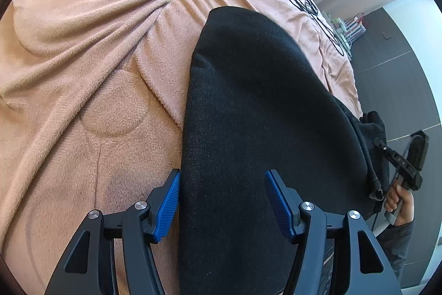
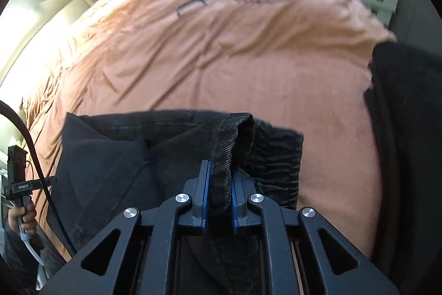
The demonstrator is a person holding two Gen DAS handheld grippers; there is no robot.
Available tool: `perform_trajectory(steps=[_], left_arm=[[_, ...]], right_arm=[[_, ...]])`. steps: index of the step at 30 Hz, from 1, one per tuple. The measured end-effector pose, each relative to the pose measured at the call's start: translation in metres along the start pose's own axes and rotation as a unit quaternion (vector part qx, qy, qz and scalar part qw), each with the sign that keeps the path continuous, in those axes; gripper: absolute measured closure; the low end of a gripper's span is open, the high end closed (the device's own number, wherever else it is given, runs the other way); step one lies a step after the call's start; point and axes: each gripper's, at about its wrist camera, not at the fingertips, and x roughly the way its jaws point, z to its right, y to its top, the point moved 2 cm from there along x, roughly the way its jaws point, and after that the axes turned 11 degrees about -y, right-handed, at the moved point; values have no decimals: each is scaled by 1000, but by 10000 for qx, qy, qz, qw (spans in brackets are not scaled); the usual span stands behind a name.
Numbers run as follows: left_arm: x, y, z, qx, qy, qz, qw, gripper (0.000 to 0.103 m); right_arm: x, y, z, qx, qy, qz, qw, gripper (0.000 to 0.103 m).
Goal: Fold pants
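The right gripper (image 2: 219,184) pinches a fold of the black pants (image 2: 116,156); the left gripper (image 1: 222,201) hovers spread, pants (image 1: 248,101) between its fingers, on the blanket (image 1: 96,46).

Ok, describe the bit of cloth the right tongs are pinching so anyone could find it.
Start at the peach blanket covering the bed, then the black pants lying on it. The bit is the ribbed hem, raised above the flat cloth and pinched in the right tongs.

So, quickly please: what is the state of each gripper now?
Left gripper: open, jaws either side of the black pants, not pressing.
Right gripper: closed on a fold of the pants.
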Motion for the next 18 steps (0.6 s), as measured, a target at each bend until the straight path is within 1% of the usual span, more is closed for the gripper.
perform_trajectory(steps=[3, 5, 6, 7, 8, 9, 10, 11, 12, 13, 15, 18], left_arm=[[-1, -1, 0, 0, -8, 14, 10000, 40], [-1, -2, -1, -11, -10, 18, 10000, 40], [-1, -2, -1, -16, -5, 16, 10000, 40], [-1, -2, -1, -21, -7, 17, 10000, 40], [-1, -2, 0, -26, -14, 19, 10000, 40], [-2, -2, -1, -30, -23, 19, 10000, 40], [-3, -2, -1, -29, -25, 17, 10000, 40], [-3, -2, -1, -25, -19, 19, 10000, 40], [-4, -2, -1, -19, -14, 20, 10000, 40], [-5, -2, -1, -16, -15, 19, 10000, 40], [-5, -2, -2, -28, -34, 22, 10000, 40], [-5, -3, -2, -41, -72, 25, 10000, 40]], right_arm=[[-20, 2, 5, 76, -261, 486, 9984, 94], [-22, 7, 11, 165, -561, 699, 9958, 94], [-18, 6, 11, 209, -673, 675, 9952, 91], [-12, 7, 15, 309, -798, 498, 9951, 82], [-7, 6, 17, 413, -828, 352, 9951, 77], [-6, 5, 17, 497, -801, 312, 9951, 75], [-7, 4, 19, 582, -737, 306, 9951, 71], [-9, 3, 18, 619, -697, 326, 9951, 63], [-13, 1, 17, 625, -677, 382, 9950, 58], [-18, -1, 15, 607, -718, 437, 9946, 51], [-28, -6, 15, 539, -722, 503, 9947, 50], [-39, -17, 2, 357, -504, 565, 9965, 50]])
